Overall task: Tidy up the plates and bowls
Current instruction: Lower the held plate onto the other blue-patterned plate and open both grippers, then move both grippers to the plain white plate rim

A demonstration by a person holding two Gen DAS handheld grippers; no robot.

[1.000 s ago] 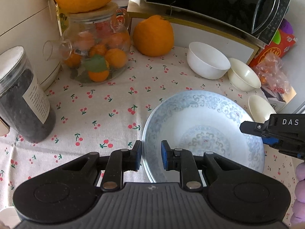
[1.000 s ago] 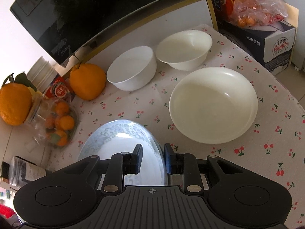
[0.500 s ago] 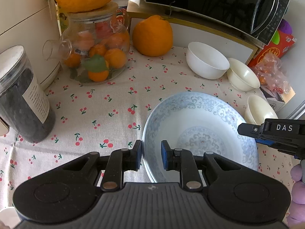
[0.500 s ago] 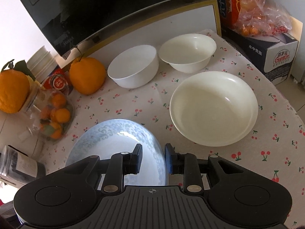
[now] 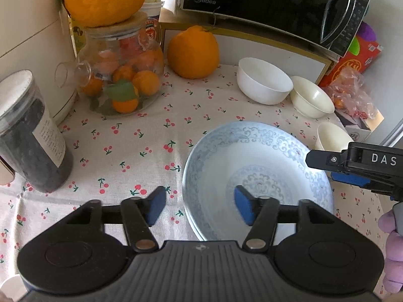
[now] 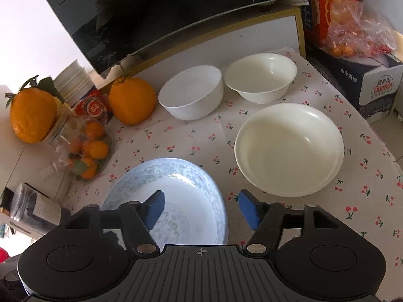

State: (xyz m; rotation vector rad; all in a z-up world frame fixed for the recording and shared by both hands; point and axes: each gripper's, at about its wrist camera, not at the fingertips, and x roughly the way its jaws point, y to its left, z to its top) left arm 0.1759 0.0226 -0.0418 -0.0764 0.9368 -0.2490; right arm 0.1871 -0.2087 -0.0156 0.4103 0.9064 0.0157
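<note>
A blue-patterned plate (image 5: 257,173) lies on the cherry-print tablecloth. My left gripper (image 5: 199,207) straddles its left rim; the jaws are opening and the blue pads stand clear of the rim. My right gripper (image 6: 201,209) straddles the right rim of the same plate (image 6: 173,191), its jaws also opening, with no pad touching. One finger (image 5: 325,159) of the right gripper shows in the left wrist view. A cream plate (image 6: 289,148) sits to the right. Behind stand a white bowl (image 6: 191,93) and a cream bowl (image 6: 260,75).
A glass jar of oranges (image 5: 121,80) and a dark canister (image 5: 30,136) stand at the left. A large orange (image 5: 192,51) sits by the shelf under the microwave (image 5: 264,0). Boxes and a snack bag (image 6: 357,32) crowd the right; the table edge (image 6: 382,156) curves there.
Both grippers' jaws, which stood narrow around the blue plate's rims, have spread wide and let the plate go. The plate now rests on the cloth.
</note>
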